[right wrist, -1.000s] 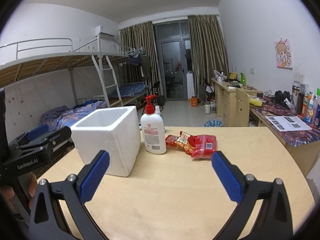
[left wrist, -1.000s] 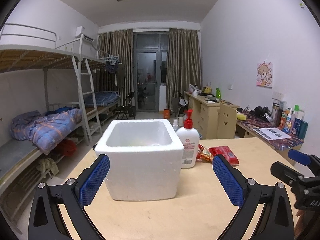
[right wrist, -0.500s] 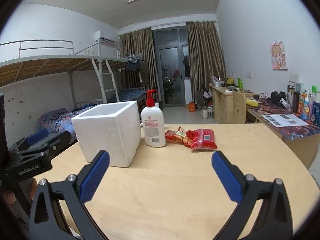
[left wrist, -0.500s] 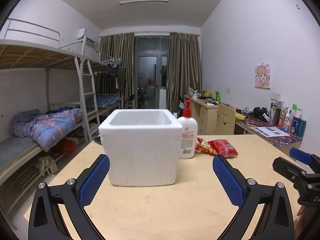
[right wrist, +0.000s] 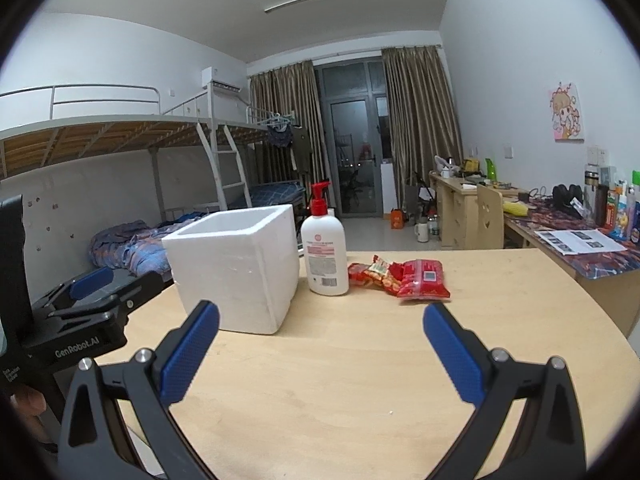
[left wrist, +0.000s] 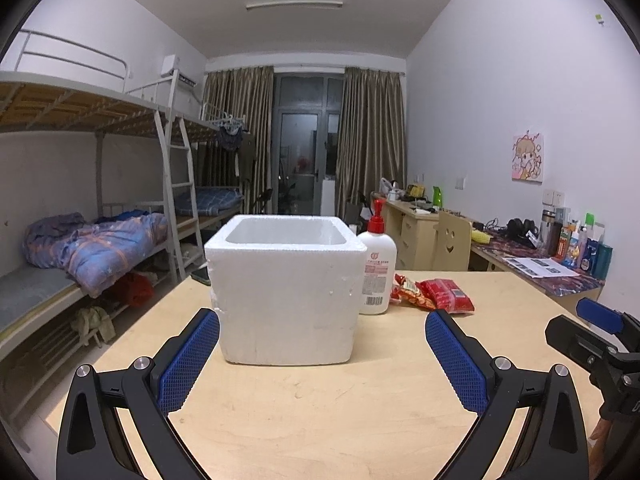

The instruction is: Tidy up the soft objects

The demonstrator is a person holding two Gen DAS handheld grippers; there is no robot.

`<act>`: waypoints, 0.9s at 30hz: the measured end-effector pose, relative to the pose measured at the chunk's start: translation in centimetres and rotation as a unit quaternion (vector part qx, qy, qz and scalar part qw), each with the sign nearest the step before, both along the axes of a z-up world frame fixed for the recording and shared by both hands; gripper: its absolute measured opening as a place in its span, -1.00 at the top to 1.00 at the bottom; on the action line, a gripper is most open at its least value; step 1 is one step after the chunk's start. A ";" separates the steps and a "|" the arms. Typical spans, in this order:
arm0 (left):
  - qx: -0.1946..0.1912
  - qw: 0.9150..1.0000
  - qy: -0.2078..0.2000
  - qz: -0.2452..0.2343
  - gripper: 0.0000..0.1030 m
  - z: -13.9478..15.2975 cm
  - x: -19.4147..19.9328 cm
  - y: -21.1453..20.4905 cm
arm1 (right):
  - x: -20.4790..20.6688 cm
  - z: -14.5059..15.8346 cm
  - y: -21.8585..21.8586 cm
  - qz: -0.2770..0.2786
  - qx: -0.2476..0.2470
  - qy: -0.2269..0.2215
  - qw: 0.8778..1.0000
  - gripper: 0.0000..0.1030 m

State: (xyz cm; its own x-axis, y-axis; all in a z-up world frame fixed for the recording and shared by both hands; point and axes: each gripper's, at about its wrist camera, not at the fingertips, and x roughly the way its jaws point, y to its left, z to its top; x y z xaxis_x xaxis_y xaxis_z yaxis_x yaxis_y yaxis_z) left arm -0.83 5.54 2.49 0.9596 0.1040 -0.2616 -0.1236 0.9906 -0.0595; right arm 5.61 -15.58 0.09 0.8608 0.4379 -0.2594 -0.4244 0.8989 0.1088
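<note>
While both grippers hover spread wide and empty over the desk (left wrist: 320, 420), the foam box (left wrist: 285, 292) stands upright just ahead of the left gripper (left wrist: 322, 354). Right of the box, perhaps touching it, stands a pump bottle (right wrist: 324, 256), and right of that lie two red snack packs (right wrist: 400, 276), ahead of the right gripper (right wrist: 321, 346).

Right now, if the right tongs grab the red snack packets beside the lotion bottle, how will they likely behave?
The red snack packets look like crinkled film pouches, so they would probably flex and sag instead of staying flat. They seem light and puffy, likely sliding on the smooth table when nudged. Several lie overlapped, so one may drag another.
</note>
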 end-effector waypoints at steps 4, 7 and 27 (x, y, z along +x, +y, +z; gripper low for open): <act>0.007 1.000 -0.017 -0.001 -1.00 0.2 -1.0 -0.4 | -1.0 -0.1 -0.2 0.001 0.005 -0.003 1.000 -1.00; 0.016 1.000 -0.024 0.006 -0.99 0.2 -1.5 -0.6 | -1.8 -0.1 -0.4 0.003 0.009 -0.006 1.000 -1.00; 0.021 0.999 -0.038 0.020 -0.99 -0.7 -6.8 0.6 | -6.2 -0.4 0.6 0.005 0.021 -0.030 0.999 -1.00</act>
State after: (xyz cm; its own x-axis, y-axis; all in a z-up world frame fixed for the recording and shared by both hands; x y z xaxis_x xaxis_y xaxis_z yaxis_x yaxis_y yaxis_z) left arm -7.61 6.18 1.75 0.9716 0.1512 -0.1822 -0.1591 0.9868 -0.0296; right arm -0.63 -15.03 -0.36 0.8703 0.4552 -0.1883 -0.4394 0.8901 0.1207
